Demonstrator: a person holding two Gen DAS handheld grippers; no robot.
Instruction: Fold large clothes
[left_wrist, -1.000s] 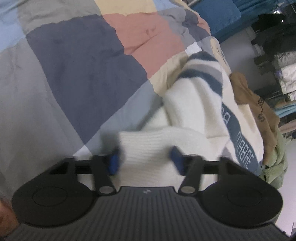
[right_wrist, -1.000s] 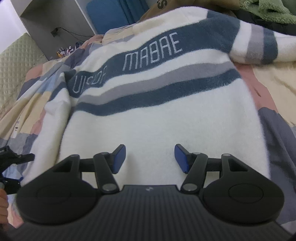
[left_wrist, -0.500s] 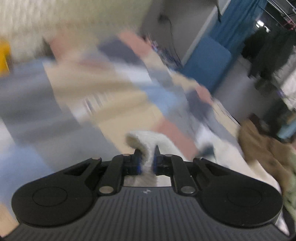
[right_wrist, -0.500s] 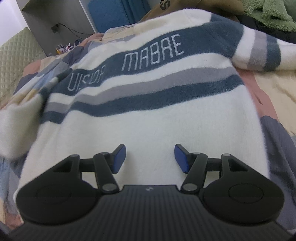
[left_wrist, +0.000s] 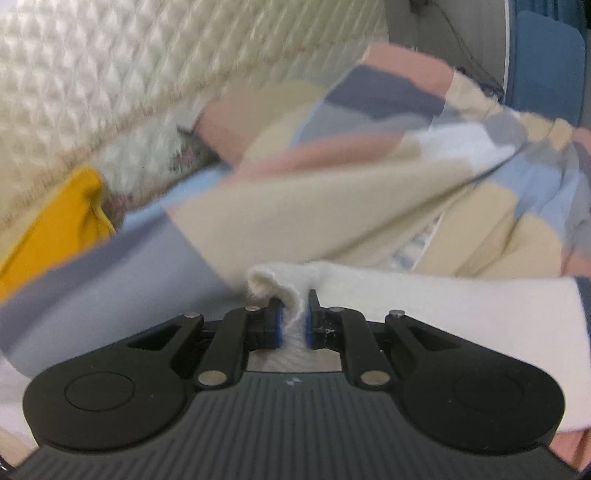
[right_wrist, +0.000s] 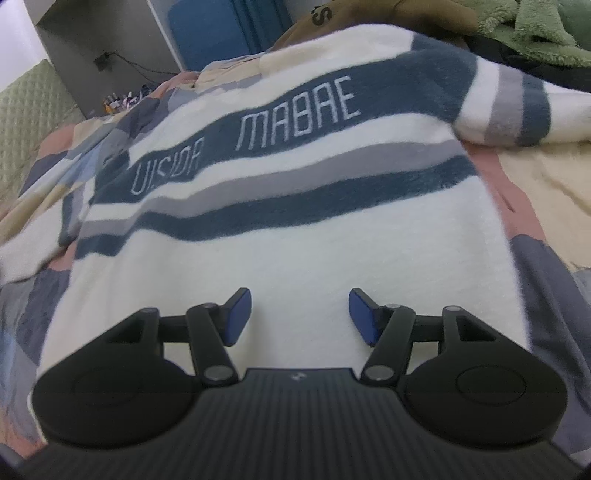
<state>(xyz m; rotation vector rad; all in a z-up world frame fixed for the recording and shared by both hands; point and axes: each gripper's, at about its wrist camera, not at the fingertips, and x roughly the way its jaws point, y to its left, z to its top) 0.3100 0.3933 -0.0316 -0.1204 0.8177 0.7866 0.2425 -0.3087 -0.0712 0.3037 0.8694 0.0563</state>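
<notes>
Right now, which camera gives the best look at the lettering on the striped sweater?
The right wrist view: the sweater lies spread out, its lettering readable on the dark band. The left wrist view shows only a plain white fold pinched in the left gripper, blurred, with no lettering.

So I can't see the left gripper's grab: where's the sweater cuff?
Left wrist view, centre: the cuff is pinched in the left gripper, over the quilt.

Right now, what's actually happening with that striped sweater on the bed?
A person with a gripper in each hand is folding a cream sweater with blue and grey stripes, laid on a patchwork bedspread. The left gripper is shut on a bunched piece of its cream fabric. The right gripper hovers open above the sweater's plain lower part, holding nothing.
</notes>
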